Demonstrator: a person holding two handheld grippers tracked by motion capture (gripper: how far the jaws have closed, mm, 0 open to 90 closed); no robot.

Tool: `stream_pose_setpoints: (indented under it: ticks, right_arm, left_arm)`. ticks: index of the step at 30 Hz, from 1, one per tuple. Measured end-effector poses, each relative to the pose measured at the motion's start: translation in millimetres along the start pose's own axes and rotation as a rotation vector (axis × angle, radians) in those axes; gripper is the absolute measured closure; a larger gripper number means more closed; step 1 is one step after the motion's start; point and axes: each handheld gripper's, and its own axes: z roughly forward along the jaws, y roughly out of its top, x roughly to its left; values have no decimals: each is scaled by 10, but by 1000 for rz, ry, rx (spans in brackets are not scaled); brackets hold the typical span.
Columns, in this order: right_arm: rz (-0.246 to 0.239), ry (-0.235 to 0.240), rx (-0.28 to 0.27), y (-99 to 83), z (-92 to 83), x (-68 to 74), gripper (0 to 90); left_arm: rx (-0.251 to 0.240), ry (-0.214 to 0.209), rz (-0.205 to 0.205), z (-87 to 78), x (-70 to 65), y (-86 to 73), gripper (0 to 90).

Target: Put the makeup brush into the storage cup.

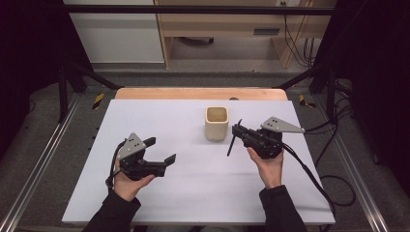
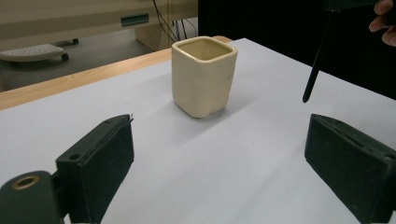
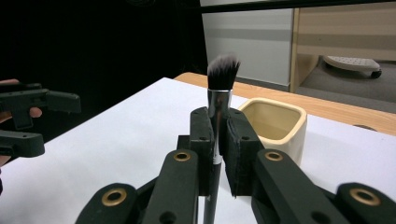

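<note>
The slim black-handled makeup brush with a silver ferrule and dark, white-tipped bristles (image 3: 219, 93) is clamped at its ferrule between the shut jaws of the right gripper (image 1: 244, 134), held above the white table (image 1: 159, 193) just beside the square cream ceramic cup (image 1: 216, 123). The left gripper (image 1: 162, 151) is held wide and empty (well apart from the cup). The brush should be carried over the cup's mouth, stood upright and lowered handle-first before release; its long axis is near vertical, bristles up, handle tip slanting down toward the table
</note>
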Motion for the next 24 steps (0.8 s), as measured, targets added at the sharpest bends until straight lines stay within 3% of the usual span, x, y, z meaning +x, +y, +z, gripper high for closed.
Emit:
stream_pose_setpoints:
  ticks: [8,24]
  right_arm:
    - [-13,-3,-13,87,-9,-11,829]
    - [-46,-29,-38,256,102,-12,829]
  left_arm:
    - [-5,34,-3,-192,103,-172,74]
    - [9,85,-15,-335,341,-444,72]
